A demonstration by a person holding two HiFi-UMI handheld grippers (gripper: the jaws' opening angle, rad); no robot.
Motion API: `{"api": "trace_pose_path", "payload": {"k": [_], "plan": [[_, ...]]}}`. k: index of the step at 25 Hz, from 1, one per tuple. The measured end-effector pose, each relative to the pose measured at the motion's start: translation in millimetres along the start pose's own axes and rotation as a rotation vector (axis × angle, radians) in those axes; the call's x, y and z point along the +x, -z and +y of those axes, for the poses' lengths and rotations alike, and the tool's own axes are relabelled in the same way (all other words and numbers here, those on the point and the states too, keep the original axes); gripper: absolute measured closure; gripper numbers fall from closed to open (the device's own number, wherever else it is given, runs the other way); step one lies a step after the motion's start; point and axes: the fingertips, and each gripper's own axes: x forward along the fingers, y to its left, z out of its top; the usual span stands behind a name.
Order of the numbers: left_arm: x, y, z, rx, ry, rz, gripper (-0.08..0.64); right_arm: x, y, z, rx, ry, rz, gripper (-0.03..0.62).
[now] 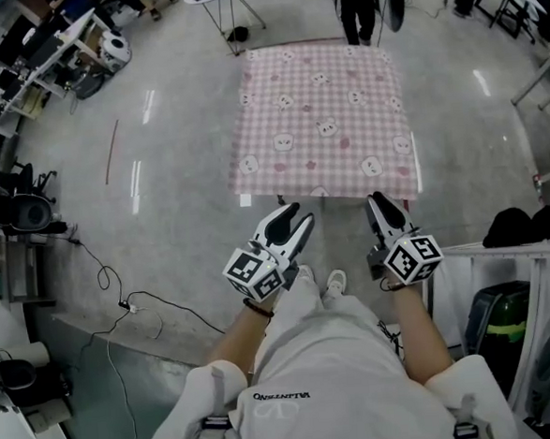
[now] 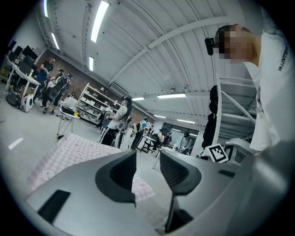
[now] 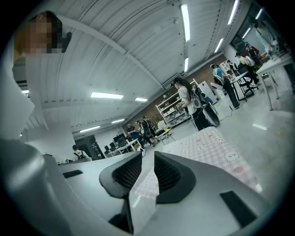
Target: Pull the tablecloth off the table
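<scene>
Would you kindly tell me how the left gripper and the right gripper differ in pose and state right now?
The left gripper has its jaws wider apart than the right gripper. In the head view the left gripper leans toward the right, while the right gripper leans slightly left. Both are open and empty; neither holds the tablecloth.

Nothing fully legible. Small dark print across white shirt (image 1: pixel 303 353), mid-chest, too blurry to read. Print on that shirt's sleeve (image 2: pixel 276 55) in left gripper view also unreadable.
</scene>
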Motion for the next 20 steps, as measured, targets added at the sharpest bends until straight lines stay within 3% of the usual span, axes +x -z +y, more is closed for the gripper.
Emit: {"api": "trace_pose_path", "payload": {"k": [10,20], "plan": [[14.6,42.4,62.9,-0.130,-0.010,0.038,0.414,42.3,43.2,-27.6,0.156,0.035,0.045,0.489],[19.8,110.0,123.2,-0.338,-0.023,0.064,0.414,82.0,97.2,-66.6,0.308,0.063,0.079,0.488]]}}
